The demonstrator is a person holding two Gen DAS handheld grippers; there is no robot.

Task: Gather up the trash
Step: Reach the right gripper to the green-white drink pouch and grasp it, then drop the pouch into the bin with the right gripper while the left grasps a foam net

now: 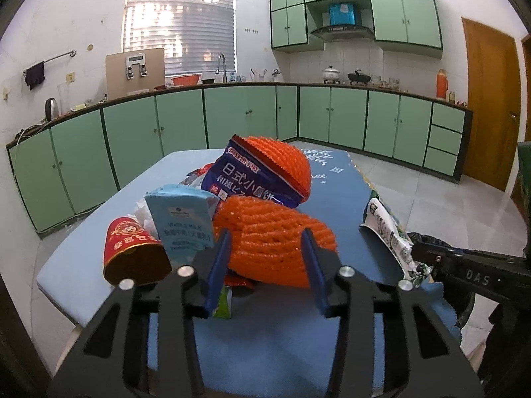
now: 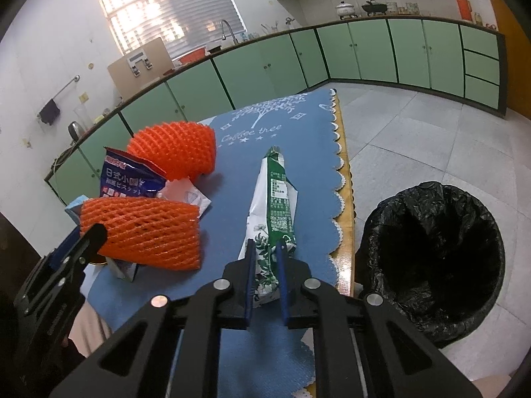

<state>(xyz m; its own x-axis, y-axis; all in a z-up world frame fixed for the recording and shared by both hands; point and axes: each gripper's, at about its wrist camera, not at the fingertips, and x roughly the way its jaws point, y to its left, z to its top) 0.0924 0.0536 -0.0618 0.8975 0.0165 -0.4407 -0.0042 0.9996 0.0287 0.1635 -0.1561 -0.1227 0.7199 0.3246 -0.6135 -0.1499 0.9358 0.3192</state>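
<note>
Though bulky, the orange foam net [image 1: 275, 235] between the spread fingers of the left gripper [image 1: 267, 248] looks featherlight and squashy; pinch its middle. Right gripper [image 2: 265, 258] has closed on the near end of a green-white snack wrapper [image 2: 272, 205], limp and crinkly. Right of it, the black-lined bin [image 2: 431, 255] looks empty.

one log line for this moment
left gripper: open at orange net | right gripper: shut on green wrapper | bin: right of table

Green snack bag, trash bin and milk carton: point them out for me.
green snack bag [image 2: 277, 199], right wrist view, printed middle panel.
trash bin [image 2: 391, 219], right wrist view, liner's near-left rim.
milk carton [image 1: 184, 222], left wrist view, front face.
</note>
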